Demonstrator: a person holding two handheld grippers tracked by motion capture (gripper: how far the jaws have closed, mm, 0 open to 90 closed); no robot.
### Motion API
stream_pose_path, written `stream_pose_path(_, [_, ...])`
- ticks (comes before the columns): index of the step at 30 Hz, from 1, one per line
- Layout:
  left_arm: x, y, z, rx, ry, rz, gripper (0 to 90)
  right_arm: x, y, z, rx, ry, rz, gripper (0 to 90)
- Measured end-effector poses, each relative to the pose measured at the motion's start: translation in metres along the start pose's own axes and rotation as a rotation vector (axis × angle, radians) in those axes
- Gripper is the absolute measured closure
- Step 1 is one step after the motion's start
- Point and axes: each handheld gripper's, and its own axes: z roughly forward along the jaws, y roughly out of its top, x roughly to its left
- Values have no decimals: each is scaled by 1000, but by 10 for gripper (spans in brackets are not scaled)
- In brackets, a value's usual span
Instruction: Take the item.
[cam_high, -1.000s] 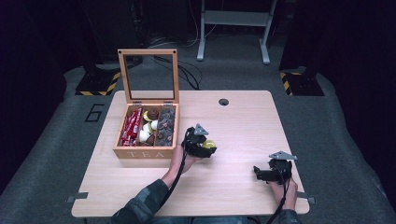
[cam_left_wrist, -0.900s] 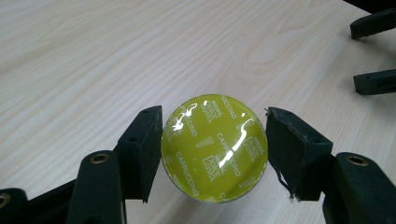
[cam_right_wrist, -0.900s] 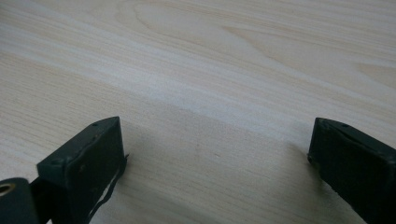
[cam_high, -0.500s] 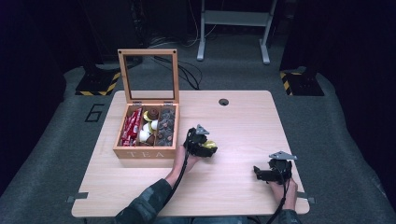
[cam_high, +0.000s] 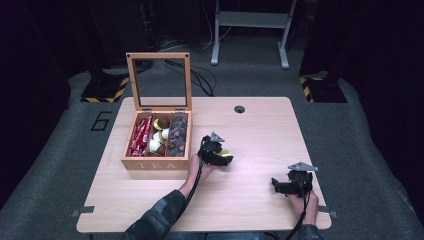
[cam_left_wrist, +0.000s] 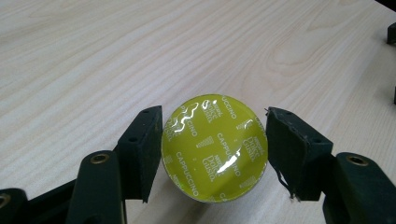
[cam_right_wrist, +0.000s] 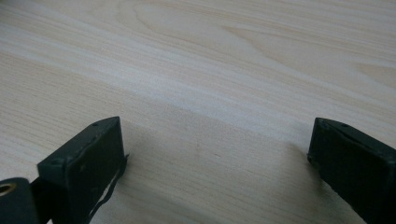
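Wooden tea box (cam_high: 155, 162) on the table (cam_high: 250, 130), lid up — red packets at its left side, round pods in the middle, dark ones on the right. Left gripper (cam_left_wrist: 214, 151) shut tight on a yellow pod (cam_left_wrist: 215, 147) (marked cappuccino), just right of the box. Right gripper (cam_right_wrist: 217, 154) wide open — holding nothing, low over bare wood.

The capsule (cam_left_wrist: 214, 147) has a glossy lime-yellow lid (white lettering, wavy lines); the table (cam_left_wrist: 93, 56) is pale wood grain.

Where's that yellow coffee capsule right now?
The yellow capsule sits clamped in the left gripper, just right of the wooden tea box, near mid-table.
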Motion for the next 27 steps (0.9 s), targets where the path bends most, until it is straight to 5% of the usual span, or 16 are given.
stream_pose_path(7, [5,-1,2,-6,-6,-21,379,0,0,0,0,2,-1,29])
stream_pose_path(16, [0,2,4,12,15,43,359,0,0,0,0,2,-2,29])
stream_pose_path(27, [0,5,-1,7,17,34,195,0,0,0,1,2,-4,30])
